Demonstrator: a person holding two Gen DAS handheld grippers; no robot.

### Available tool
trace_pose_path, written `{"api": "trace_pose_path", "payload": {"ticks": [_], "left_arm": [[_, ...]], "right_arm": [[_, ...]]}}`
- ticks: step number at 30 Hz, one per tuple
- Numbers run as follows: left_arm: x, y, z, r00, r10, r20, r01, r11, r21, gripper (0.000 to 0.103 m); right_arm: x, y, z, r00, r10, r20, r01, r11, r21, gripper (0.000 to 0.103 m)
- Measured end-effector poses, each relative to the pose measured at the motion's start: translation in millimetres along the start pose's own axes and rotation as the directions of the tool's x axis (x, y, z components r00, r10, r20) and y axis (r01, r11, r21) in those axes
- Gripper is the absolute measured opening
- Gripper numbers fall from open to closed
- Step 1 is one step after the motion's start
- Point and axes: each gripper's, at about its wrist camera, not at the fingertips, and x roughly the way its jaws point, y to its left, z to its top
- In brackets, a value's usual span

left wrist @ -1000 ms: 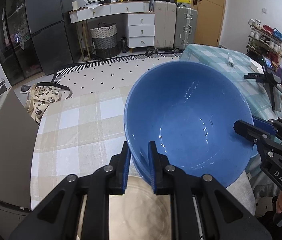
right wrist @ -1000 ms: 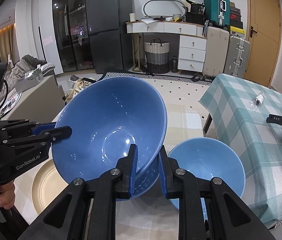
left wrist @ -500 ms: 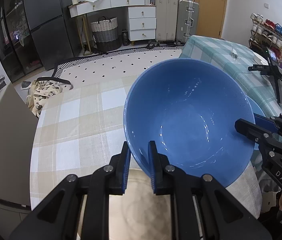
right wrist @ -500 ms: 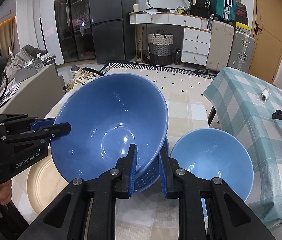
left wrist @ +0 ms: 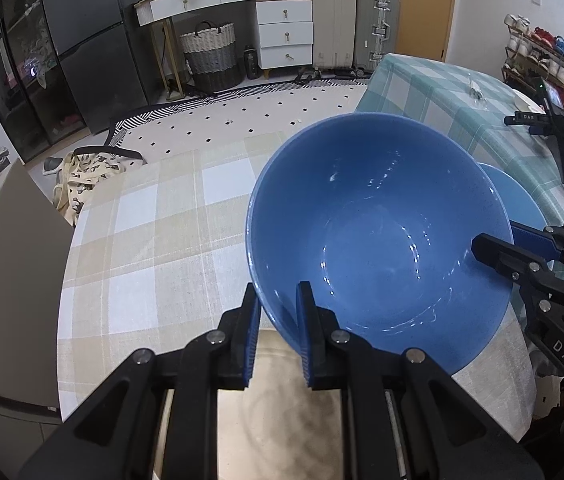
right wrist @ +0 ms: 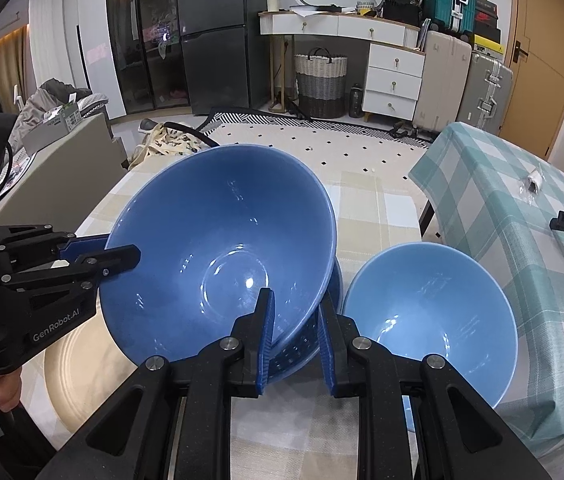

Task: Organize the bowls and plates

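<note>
Two grippers, left gripper [left wrist: 277,334] and right gripper [right wrist: 294,338], clamp opposite rims of the dark blue bowl [right wrist: 221,248], tilted above the table [left wrist: 153,240] near the light blue bowl [right wrist: 430,320]; level it before lowering.

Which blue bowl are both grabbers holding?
The big dark blue bowl, tilted, with the left gripper and right gripper each clamped on its rim. The lighter blue bowl sits on the table to its right, untouched.

Glossy glazed bowl [left wrist: 378,240] (ceramic-looking), matt woven tablecloth [left wrist: 153,240]
</note>
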Motion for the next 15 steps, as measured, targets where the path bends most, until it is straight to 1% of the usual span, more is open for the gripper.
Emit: {"api": "trace_pose_path", "payload": {"ticks": [15], "left_arm": [[11.3, -7.8, -3.8, 0.999, 0.021, -0.027, -0.02, 0.999, 0.031, 0.015]], "right_arm": [[21.6, -2.9, -9.3, 0.997, -0.035, -0.065, 0.033, 0.999, -0.023, 0.021]]}}
